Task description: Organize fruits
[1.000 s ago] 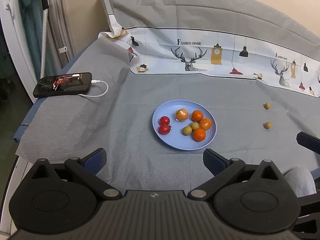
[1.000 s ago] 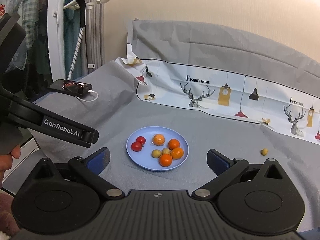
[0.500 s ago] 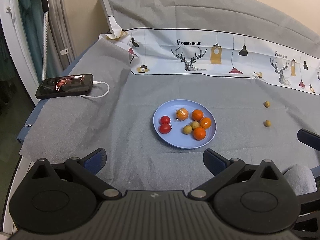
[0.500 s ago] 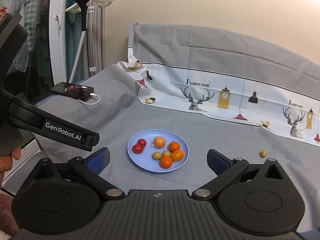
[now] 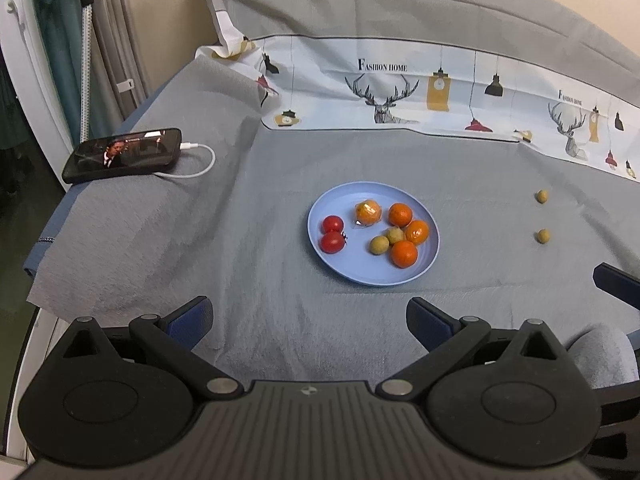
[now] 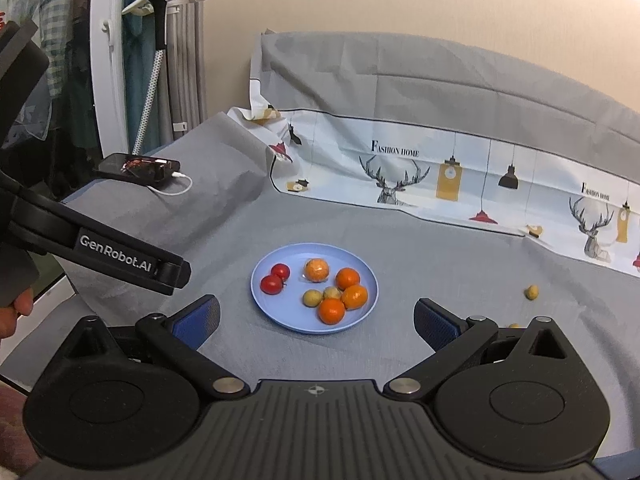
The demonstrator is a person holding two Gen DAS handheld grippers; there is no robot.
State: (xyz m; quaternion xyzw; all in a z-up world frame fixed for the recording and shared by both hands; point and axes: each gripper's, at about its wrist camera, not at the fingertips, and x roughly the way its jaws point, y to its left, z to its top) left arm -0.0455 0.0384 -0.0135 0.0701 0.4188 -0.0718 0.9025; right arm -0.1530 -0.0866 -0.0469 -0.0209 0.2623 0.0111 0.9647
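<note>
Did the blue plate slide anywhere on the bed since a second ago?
No. The blue plate keeps its spot relative to the two loose yellow fruits and the phone; only the cameras shifted slightly.

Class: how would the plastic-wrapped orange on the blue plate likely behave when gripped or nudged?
The wrapped orange is round, so it would probably roll. Its glossy film may slip under a grip. On the plate the neighbouring fruit may check it.
</note>
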